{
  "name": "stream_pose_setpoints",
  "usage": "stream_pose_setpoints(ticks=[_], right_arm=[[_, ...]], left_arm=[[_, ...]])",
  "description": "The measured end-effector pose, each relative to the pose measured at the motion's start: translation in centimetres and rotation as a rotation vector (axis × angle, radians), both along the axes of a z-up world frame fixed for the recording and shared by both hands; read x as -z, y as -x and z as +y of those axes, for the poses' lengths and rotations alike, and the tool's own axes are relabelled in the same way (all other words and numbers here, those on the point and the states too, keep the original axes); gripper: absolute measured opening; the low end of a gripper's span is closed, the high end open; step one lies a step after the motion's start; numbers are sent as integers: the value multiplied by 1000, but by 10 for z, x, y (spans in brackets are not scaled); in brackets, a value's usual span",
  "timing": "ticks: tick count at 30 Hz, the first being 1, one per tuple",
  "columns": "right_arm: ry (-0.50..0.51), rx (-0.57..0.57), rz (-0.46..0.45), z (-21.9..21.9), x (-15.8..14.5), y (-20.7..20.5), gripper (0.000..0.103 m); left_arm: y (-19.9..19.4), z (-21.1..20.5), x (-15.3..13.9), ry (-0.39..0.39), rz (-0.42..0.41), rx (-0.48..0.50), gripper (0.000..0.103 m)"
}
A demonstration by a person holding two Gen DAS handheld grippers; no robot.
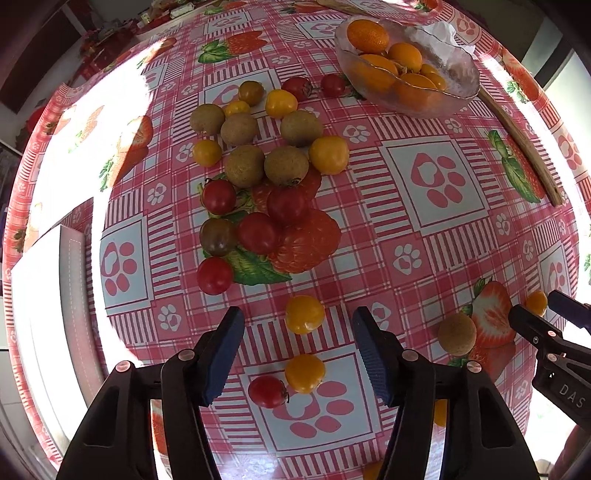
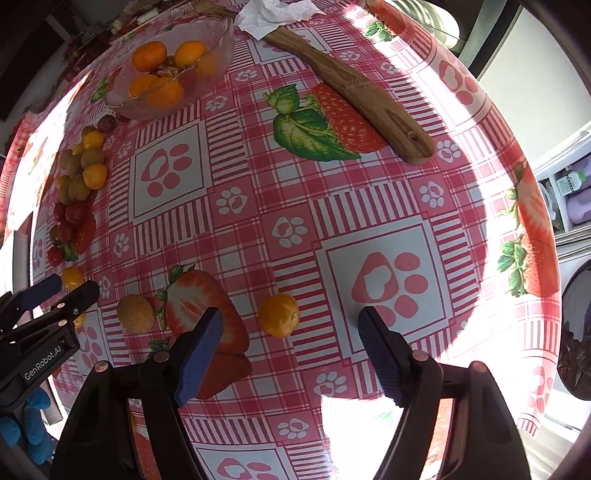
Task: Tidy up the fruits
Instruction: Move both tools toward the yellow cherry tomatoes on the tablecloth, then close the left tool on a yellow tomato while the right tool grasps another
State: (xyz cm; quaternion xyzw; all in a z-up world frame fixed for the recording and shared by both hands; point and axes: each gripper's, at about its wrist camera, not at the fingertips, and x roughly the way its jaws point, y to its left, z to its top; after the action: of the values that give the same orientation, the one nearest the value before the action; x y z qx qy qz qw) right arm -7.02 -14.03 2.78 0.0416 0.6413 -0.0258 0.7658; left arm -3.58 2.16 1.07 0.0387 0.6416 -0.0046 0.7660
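Note:
My left gripper [image 1: 298,328] is open and empty above a yellow fruit [image 1: 305,314]; another yellow fruit [image 1: 305,373] and a red tomato [image 1: 267,391] lie between its fingers nearer me. Further off lies a cluster of brown fruits [image 1: 255,147], yellow fruits and red tomatoes [image 1: 258,232]. A glass bowl [image 1: 461,96] holds oranges [image 1: 367,36]. My right gripper [image 2: 291,332] is open and empty just short of a small orange fruit [image 2: 278,314]. A brown fruit [image 2: 135,313] lies to its left. The right gripper also shows in the left wrist view [image 1: 537,312].
A wooden spatula [image 2: 354,96] lies at the far right by a crumpled white tissue [image 2: 273,14]. The table has a pink chequered strawberry cloth [image 2: 332,206]. A white box [image 1: 48,295] sits at the left edge. The left gripper shows at the right wrist view's left edge [image 2: 62,291].

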Motion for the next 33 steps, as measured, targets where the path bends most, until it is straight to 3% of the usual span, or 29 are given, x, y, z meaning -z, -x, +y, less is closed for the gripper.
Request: stream_pose_setpoints(ticks=[2,3,4,5,9,12,18,25,33], right_arm=[[65,-24,-20,14,-4,0,59],[50,-37,-41,21,-2,-3,54],[55,-47,-39,23,-4,-3,38],[60,-55,-44,27,-5,-2,21],[19,-27,-12,29,-11,-3,21],[4,3,54,8,-31,7,21],[-69,-26,66,12,-48,0,21],[-123,-113,31,51,-53,-16,21],[-178,-258,14,138,-50,-29,21]], left_arm=[[-1,-1,-2,31,-4,9,41],[0,-4,-3,42,-7,20,30],[1,-6,-4,43,-11,31,21],[3,-12,-5,41,-16,34,21],[9,-7,-18,122,-37,5,21],[15,2,-28,128,-46,-2,21],[25,35,-41,124,-56,-44,21],[39,90,-48,106,-79,-138,21],[62,169,-55,52,-109,-277,21]])
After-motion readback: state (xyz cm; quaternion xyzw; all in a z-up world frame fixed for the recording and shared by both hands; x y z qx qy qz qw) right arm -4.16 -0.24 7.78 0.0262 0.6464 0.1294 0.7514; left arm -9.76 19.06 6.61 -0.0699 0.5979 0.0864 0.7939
